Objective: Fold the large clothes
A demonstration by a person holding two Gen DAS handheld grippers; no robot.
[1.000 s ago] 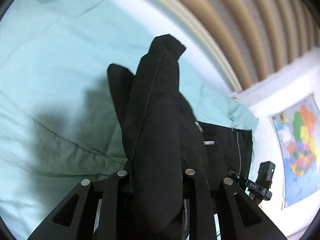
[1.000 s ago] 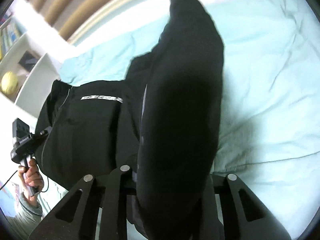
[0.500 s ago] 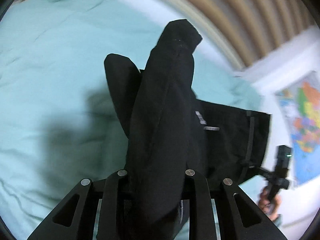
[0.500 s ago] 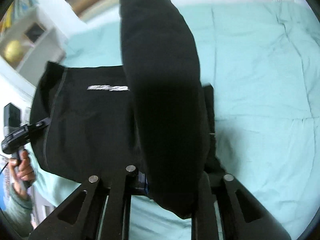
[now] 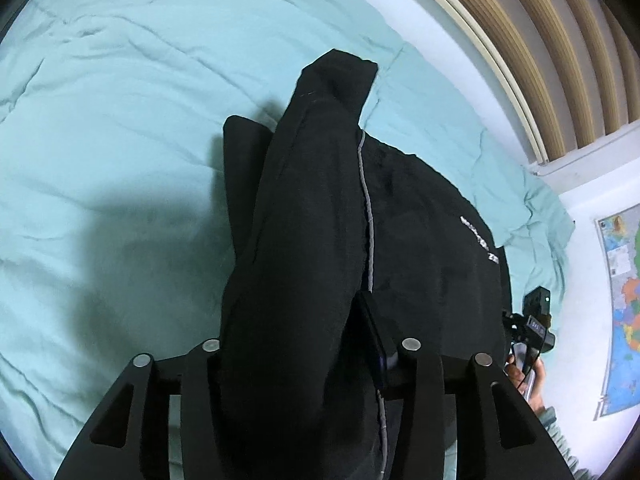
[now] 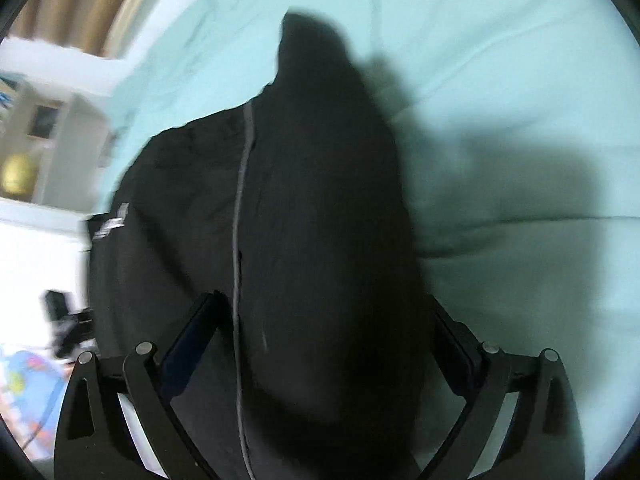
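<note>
One limp black garment (image 5: 304,240) on wrinkled teal bedding (image 5: 120,120)

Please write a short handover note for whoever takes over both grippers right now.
Left gripper: jaws have just been opening, a fold of the black garment lies between the fingers.
Right gripper: jaws have just spread wide, fabric lies loose between them.
Garment: on the teal bedding, grey piping and white logo visible.
Done: a section is folded over the body and lowered.
Left: withdraw both grippers, smooth it, probably make the remaining folds.
</note>
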